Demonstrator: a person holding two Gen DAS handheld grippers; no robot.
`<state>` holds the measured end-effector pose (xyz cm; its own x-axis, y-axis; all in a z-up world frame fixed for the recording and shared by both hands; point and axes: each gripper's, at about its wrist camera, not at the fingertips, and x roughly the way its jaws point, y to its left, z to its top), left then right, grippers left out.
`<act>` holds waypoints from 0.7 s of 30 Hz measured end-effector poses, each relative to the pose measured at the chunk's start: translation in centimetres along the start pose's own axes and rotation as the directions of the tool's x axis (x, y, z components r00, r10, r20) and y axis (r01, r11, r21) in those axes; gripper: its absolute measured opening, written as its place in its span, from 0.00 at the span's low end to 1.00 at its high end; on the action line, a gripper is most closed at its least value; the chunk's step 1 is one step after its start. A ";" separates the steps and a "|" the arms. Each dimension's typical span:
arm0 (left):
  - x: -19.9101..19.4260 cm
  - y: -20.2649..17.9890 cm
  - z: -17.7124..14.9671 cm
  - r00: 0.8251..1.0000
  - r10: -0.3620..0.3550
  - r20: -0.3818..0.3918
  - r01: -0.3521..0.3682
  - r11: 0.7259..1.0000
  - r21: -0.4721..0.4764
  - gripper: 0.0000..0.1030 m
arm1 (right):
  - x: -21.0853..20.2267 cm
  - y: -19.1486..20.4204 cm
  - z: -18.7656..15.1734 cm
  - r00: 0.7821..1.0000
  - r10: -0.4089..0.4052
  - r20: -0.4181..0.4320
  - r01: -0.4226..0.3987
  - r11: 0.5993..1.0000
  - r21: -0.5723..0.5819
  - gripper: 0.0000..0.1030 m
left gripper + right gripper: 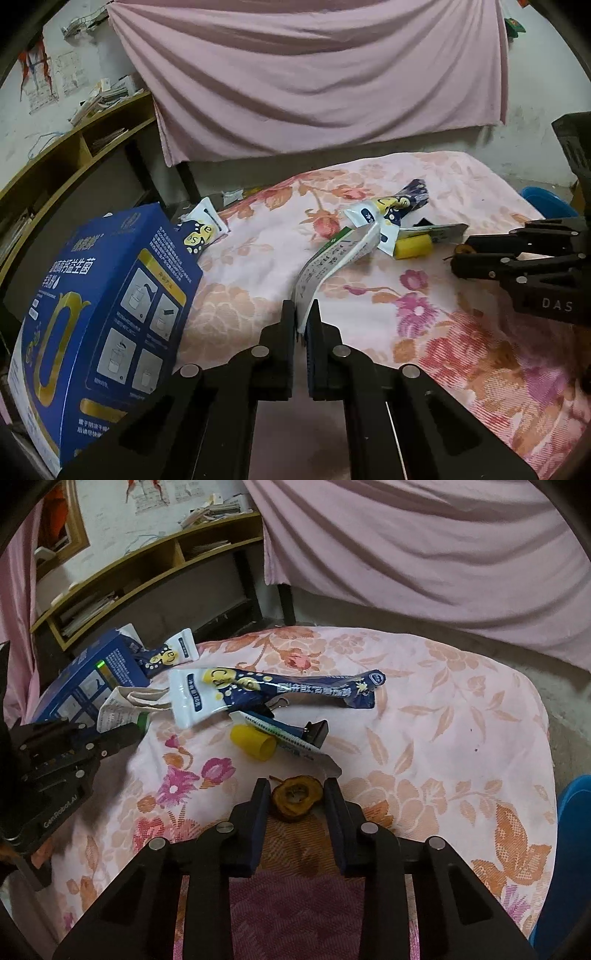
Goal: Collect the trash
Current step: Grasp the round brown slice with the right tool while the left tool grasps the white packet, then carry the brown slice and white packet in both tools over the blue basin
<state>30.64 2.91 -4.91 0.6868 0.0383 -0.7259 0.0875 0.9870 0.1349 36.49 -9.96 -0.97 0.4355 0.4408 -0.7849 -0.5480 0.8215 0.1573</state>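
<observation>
My left gripper (303,314) is shut on a white printed paper wrapper (332,258), lifted over the floral cloth; it also shows in the right wrist view (118,710). My right gripper (295,788) is open, its fingers on either side of a brown dried fruit slice (295,795). Beyond it lie a yellow cap (253,743), a blue-white flattened tube (291,738), a black clip (317,731) and a long blue-white sachet (273,692). A second sachet (171,655) sticks out of the blue box (99,314).
The floral cloth (443,720) covers a round table. A wooden shelf (147,568) and a pink hanging sheet (314,74) stand behind. A blue bin (569,849) sits at the right edge.
</observation>
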 end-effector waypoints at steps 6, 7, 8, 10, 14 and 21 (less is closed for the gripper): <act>-1.8 0.2 -0.2 0.997 -0.066 0.040 0.068 0.996 -0.065 0.03 | -1.3 0.1 -0.6 0.999 0.011 0.035 -0.011 1.000 -0.004 0.26; -2.4 0.2 -0.2 0.995 -0.076 0.058 0.080 0.994 -0.075 0.03 | -1.9 0.2 -0.7 0.998 0.015 0.058 -0.015 1.000 -0.007 0.26; -2.9 0.0 -0.2 0.994 -0.083 0.076 0.089 0.993 -0.083 0.03 | -2.3 0.3 -0.8 0.997 0.013 0.075 -0.012 1.000 -0.009 0.26; -4.0 -0.3 0.1 0.988 -0.100 0.118 0.112 0.989 -0.097 0.03 | -3.4 0.5 -1.1 0.992 0.015 0.122 -0.012 1.000 -0.021 0.26; -6.2 -1.5 1.2 0.971 -0.131 0.202 0.154 0.983 -0.103 0.03 | -6.3 0.9 -1.8 0.967 0.015 0.254 -0.003 0.999 -0.045 0.26; -9.4 -4.4 3.6 0.931 -0.181 0.318 0.213 0.975 -0.068 0.03 | -11.8 -0.2 -3.2 0.881 -0.039 0.472 0.063 0.997 -0.034 0.26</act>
<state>26.39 -2.41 3.78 0.8525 -0.1930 -0.4859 0.1826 0.9808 -0.0691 29.19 -16.44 6.32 0.7421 0.5270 -0.4143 -0.5440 0.8346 0.0871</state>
